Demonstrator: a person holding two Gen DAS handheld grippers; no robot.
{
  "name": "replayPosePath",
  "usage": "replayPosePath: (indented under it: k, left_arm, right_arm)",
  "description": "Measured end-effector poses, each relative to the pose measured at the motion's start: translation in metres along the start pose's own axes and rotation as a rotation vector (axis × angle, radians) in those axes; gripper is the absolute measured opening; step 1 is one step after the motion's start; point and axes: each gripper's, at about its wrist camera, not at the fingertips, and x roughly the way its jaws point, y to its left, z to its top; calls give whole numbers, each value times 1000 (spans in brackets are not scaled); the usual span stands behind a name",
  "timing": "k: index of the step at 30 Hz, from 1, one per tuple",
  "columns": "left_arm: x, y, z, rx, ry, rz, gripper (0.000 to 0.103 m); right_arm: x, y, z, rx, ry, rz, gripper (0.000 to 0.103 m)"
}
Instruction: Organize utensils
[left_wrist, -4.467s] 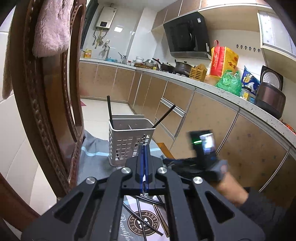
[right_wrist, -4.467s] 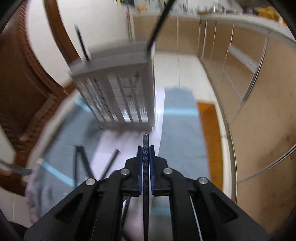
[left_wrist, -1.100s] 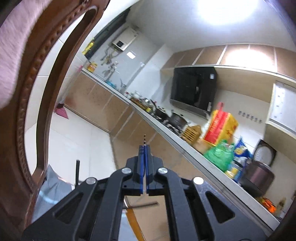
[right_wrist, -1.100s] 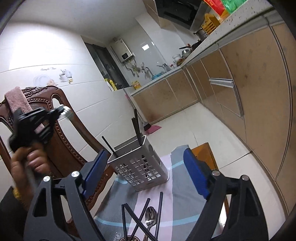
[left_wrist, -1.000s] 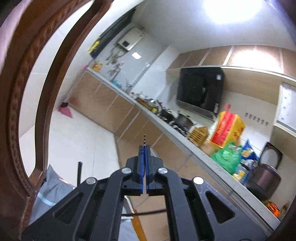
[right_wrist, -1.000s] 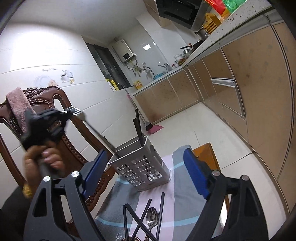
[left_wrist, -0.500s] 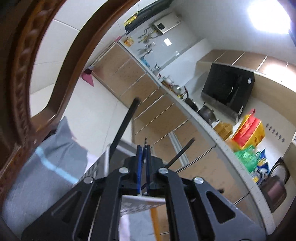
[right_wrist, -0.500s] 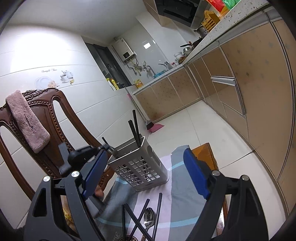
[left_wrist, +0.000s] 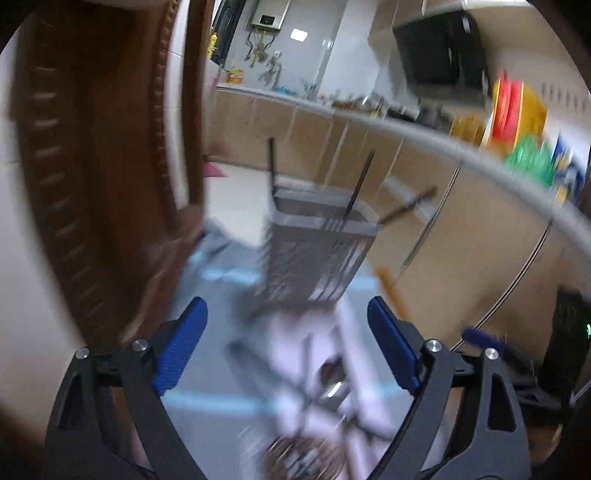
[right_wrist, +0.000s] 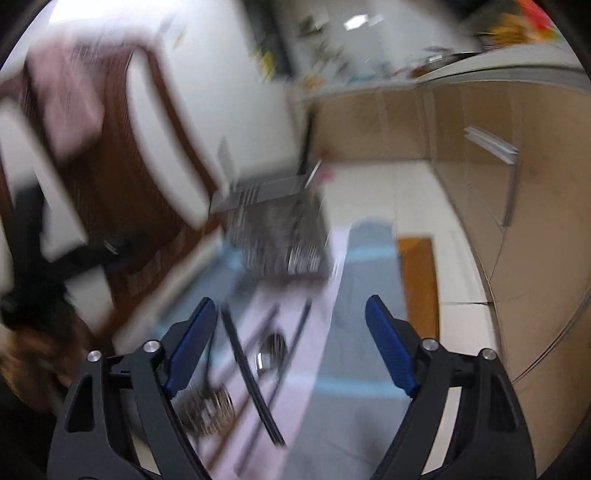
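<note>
Both views are motion-blurred. A white slotted utensil basket (left_wrist: 317, 247) stands on the cloth-covered table with several black chopsticks (left_wrist: 356, 188) sticking up from it; it also shows in the right wrist view (right_wrist: 275, 229). Loose black chopsticks (right_wrist: 249, 373) and a metal spoon (right_wrist: 271, 349) lie on the cloth in front of it; the spoon also shows in the left wrist view (left_wrist: 332, 384). My left gripper (left_wrist: 286, 347) is open and empty above the loose utensils. My right gripper (right_wrist: 291, 343) is open and empty above them too.
A carved wooden chair back (left_wrist: 96, 177) rises at the left, with a pink towel (right_wrist: 70, 99) hung on it. Kitchen cabinets (right_wrist: 517, 177) run along the right. The table's wooden edge (right_wrist: 417, 280) shows beside the grey-blue cloth (right_wrist: 362, 332).
My left gripper has opened and let go of the utensil it held over the basket, then swung down toward the table. My right gripper has tipped down toward the loose utensils.
</note>
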Motion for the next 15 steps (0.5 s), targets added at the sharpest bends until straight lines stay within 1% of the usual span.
replayPosePath:
  k: [1, 2, 3, 4, 6, 7, 9, 10, 12, 15]
  left_arm:
    - [-10, 3, -10, -5, 14, 12, 88]
    - [-18, 7, -17, -25, 17, 8, 88]
    - [-23, 11, -24, -38, 16, -1, 89]
    - [-28, 12, -29, -32, 16, 13, 89]
    - [-33, 11, -28, 14, 1, 55, 89]
    - [-37, 13, -27, 21, -11, 50, 89]
    - [-41, 18, -24, -7, -29, 45, 89]
    - [-41, 23, -23, -32, -20, 31, 89]
    - [-39, 29, -24, -50, 7, 0, 89]
    - [-37, 26, -25, -33, 17, 2, 89]
  right_arm:
    - [12, 12, -7, -87, 73, 8, 69]
    - [20, 21, -12, -152, 109, 2, 59]
    - [28, 34, -19, -242, 143, -9, 51]
    - [36, 46, -25, -304, 171, -6, 48]
    - [47, 62, -30, -357, 202, 19, 45]
    - [56, 71, -31, -382, 216, 36, 45]
    - [70, 80, -30, -398, 239, 51, 44]
    - [79, 82, -30, -399, 255, 49, 43]
    - [95, 82, -26, -393, 290, 51, 39]
    - [119, 76, -22, -326, 366, 54, 29]
